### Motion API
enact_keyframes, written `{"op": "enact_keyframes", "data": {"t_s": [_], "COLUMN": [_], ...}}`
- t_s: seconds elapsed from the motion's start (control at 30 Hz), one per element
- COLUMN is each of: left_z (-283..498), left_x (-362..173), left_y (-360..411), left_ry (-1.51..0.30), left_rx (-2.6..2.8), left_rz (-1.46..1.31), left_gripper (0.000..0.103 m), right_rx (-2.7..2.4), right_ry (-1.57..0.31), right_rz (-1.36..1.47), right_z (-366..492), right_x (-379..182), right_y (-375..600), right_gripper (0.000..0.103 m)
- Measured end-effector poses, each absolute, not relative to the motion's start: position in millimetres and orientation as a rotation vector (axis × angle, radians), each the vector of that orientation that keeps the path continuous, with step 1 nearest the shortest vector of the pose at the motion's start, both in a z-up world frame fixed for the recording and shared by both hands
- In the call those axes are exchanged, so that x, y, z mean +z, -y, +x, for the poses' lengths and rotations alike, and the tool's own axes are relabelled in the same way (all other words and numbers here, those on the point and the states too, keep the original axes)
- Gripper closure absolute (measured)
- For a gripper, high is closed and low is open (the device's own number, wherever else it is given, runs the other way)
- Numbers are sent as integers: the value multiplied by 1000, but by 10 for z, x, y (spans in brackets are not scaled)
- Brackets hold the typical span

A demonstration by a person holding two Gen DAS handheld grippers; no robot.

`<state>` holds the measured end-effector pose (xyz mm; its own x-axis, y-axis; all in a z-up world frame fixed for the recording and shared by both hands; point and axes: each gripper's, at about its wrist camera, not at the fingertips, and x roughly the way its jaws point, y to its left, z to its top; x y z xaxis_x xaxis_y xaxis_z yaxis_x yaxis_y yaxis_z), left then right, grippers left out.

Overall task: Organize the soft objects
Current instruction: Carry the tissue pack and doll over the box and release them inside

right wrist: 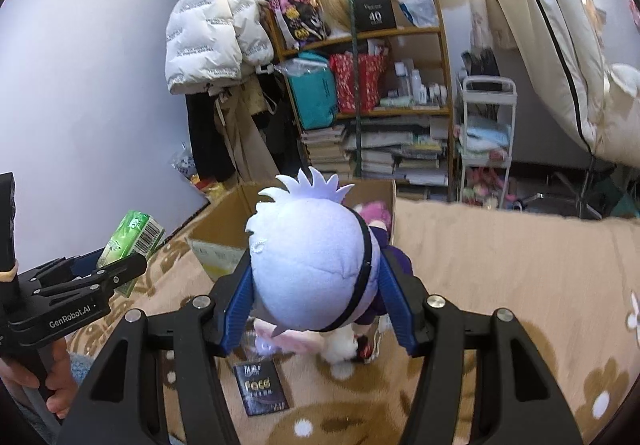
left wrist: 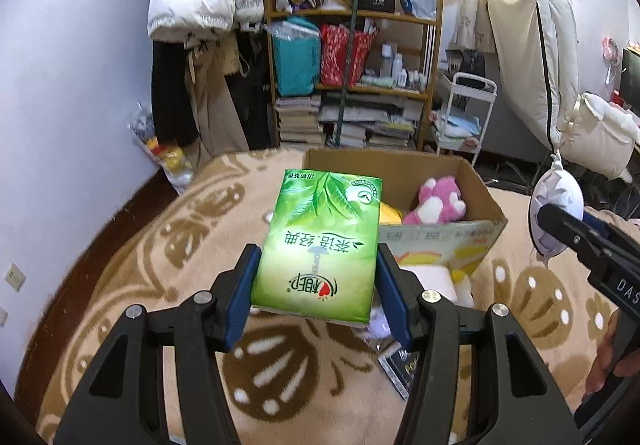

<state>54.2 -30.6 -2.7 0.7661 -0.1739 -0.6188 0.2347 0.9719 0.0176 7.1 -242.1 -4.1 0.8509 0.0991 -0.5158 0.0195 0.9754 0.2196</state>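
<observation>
My left gripper (left wrist: 316, 281) clamps a green tissue pack (left wrist: 320, 241); my right gripper (right wrist: 316, 293) squeezes a white-haired plush doll (right wrist: 308, 265); brown cardboard box (left wrist: 472, 181) at one o'clock.

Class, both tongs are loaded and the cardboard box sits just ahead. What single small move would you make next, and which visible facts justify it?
Probably carry the left tongs forward until the green tissue pack hangs over the open cardboard box. The pack is gripped and lifted, short of the box, which already holds a pink plush. The right tongs grip a white-haired plush doll, which can follow.
</observation>
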Motion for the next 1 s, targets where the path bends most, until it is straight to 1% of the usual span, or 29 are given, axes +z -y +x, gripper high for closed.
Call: {"op": "enact_keyframes", "data": {"t_s": [0.3, 0.5, 0.7, 1.0], "left_z": [573, 764, 994, 1262], "left_x": [331, 542, 529, 217], "left_y": [410, 492, 611, 702], "left_ry": [-517, -452, -437, -478], "left_rx": [-214, -210, -208, -182], "left_rz": [136, 147, 170, 195], "left_gripper": [47, 47, 47, 47], "right_rx": [51, 56, 65, 67], "right_ry": [-485, -432, -410, -447], "right_rz": [193, 172, 149, 163], "right_z": [321, 571, 789, 1023], "right_x": [158, 311, 358, 150], "right_y": [2449, 2489, 2505, 2532], "right_gripper": [40, 40, 40, 40]}}
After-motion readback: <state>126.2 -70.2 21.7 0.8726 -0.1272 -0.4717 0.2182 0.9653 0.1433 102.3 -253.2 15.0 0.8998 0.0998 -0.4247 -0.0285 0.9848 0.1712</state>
